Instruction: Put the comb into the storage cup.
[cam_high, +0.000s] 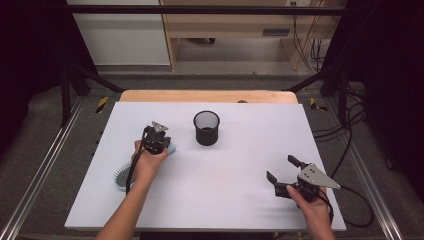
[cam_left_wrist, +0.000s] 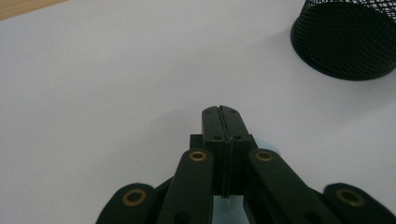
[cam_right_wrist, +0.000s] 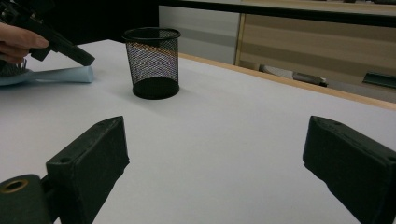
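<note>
Hairbrush pinned at the table's left
The left gripper (cam_high: 159, 145), jaws closed, sits over the handle of a pale-blue hairbrush (cam_high: 121, 178) with dark bristles; right of it a black mesh cup (cam_high: 206, 128), then the right gripper (cam_high: 283, 174), jaws wide and empty.

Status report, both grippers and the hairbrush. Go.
Left gripper shut, jaws together above the hairbrush handle, nothing between them. Right gripper open, empty, apart. Mesh cup upright beyond the brush, not blocking.
</note>
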